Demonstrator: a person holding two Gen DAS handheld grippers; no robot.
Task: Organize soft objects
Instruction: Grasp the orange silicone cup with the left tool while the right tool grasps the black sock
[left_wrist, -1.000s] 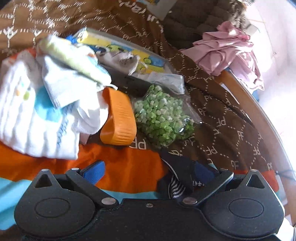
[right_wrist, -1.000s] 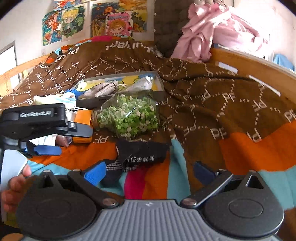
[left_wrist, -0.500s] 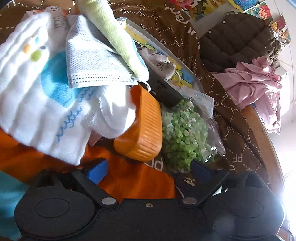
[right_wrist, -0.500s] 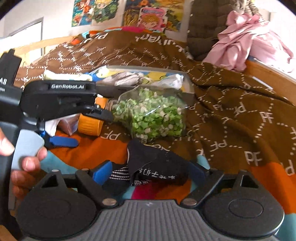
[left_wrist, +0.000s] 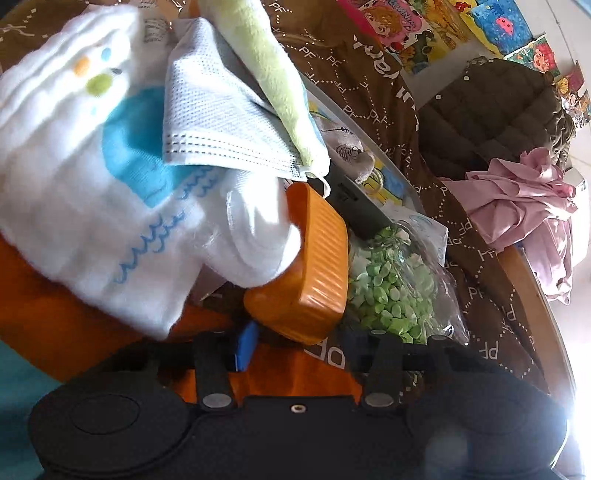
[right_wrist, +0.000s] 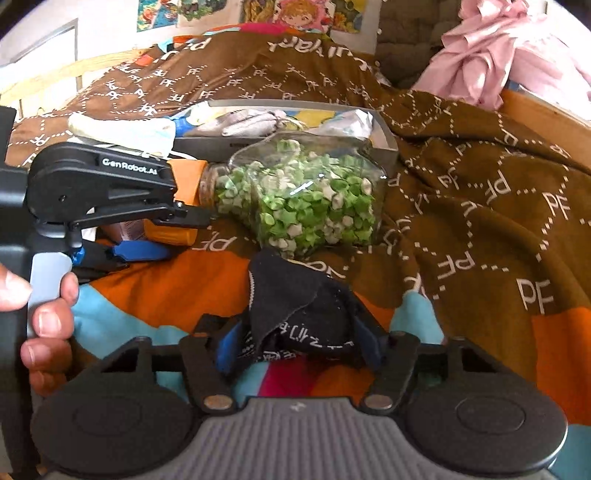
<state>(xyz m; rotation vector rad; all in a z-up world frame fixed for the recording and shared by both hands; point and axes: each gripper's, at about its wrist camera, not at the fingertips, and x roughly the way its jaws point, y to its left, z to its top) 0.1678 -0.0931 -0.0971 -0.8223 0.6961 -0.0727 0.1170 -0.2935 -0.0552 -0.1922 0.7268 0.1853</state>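
Black crumpled sock (right_wrist: 295, 317) sits between the right tool's (right_wrist: 297, 341) parted fingers; left tool (left_wrist: 295, 341) gapes empty.

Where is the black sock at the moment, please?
In the right wrist view, the black sock lies between the right gripper fingers, just below the glass jar.

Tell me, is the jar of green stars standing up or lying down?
Lying down. The jar rests on its side on the blanket, neck pointing sideways toward the orange box.
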